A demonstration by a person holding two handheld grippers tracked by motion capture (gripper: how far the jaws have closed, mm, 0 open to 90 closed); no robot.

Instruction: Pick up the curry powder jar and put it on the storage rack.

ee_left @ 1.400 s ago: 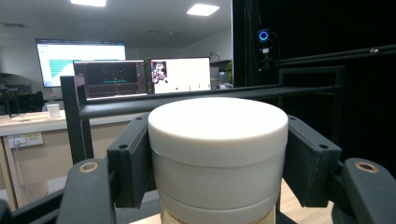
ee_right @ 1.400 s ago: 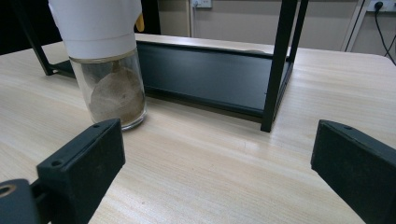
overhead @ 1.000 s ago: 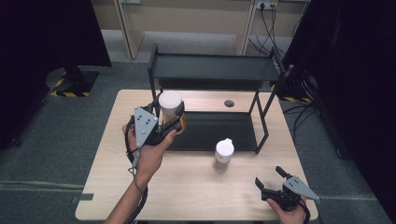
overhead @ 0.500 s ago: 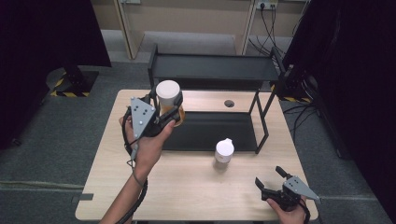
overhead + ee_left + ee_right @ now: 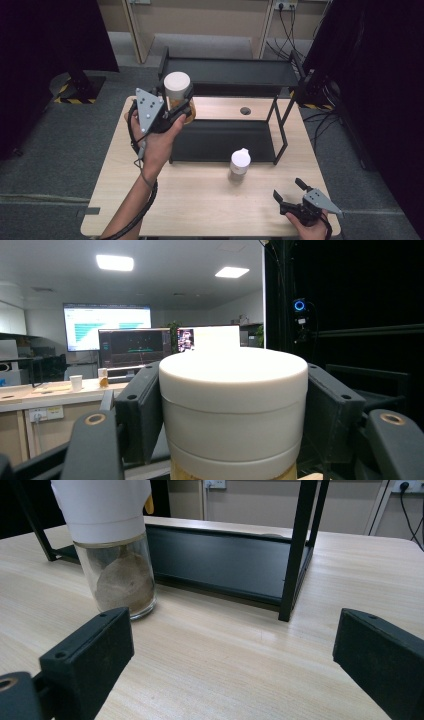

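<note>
While the left gripper (image 5: 176, 107) was clamped on a white-capped jar (image 5: 177, 88), it held the jar upright in the air, above the table's (image 5: 200, 200) far left part and beside the left end of the black rack (image 5: 227, 75). From the left gripper view, both pads pressed the cap's (image 5: 233, 390) sides. The right gripper (image 5: 291, 192) rested at the near right corner, jaws wide apart and holding nothing. A second capped jar (image 5: 240, 162) stood just before the rack's lower shelf (image 5: 220, 142).
</note>
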